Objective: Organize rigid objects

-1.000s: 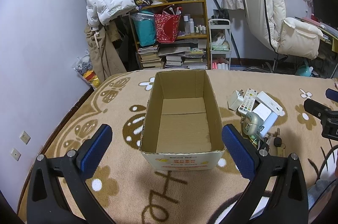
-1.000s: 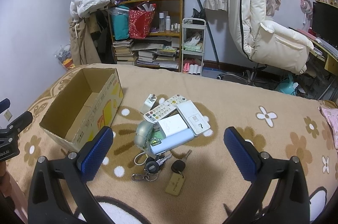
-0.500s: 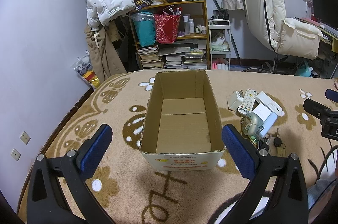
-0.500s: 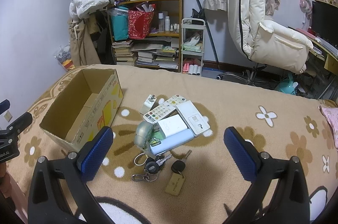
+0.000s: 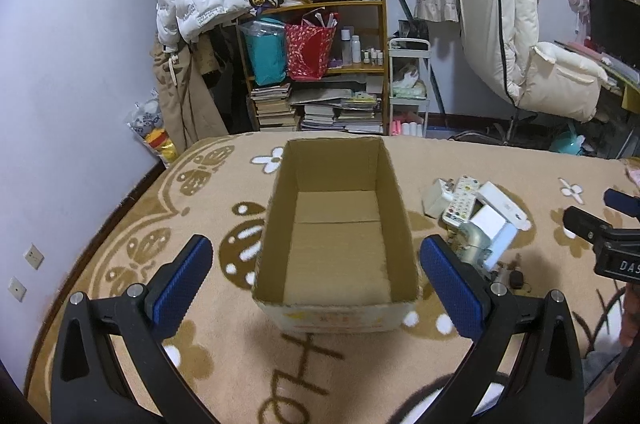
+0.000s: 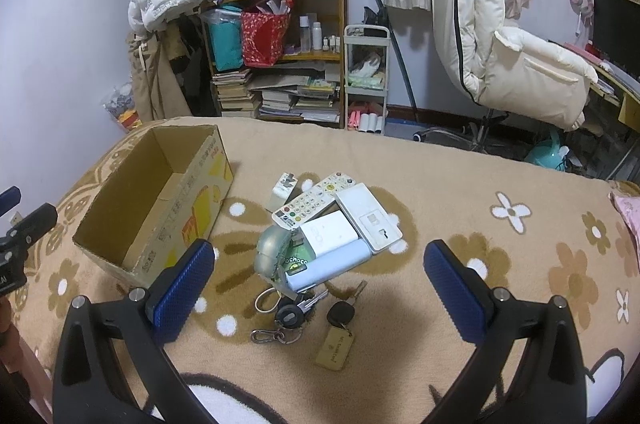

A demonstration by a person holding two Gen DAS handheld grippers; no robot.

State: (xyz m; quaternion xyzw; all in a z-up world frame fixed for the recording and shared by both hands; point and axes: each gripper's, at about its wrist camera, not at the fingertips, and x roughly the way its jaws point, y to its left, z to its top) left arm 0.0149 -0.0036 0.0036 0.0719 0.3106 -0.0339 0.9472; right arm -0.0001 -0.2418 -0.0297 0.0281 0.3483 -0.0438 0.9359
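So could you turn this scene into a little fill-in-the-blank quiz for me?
1. The cardboard box holds ____.
2. The remote control has ____ buttons of several colours.
3. Both the left gripper and the right gripper are ____.
4. The keys lie on the ____ blanket.

Missing words: nothing; round; open; flowered

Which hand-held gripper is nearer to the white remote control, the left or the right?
Right. The right hand-held gripper faces the pile holding the remote control; the left hand-held gripper faces the cardboard box, beside it.
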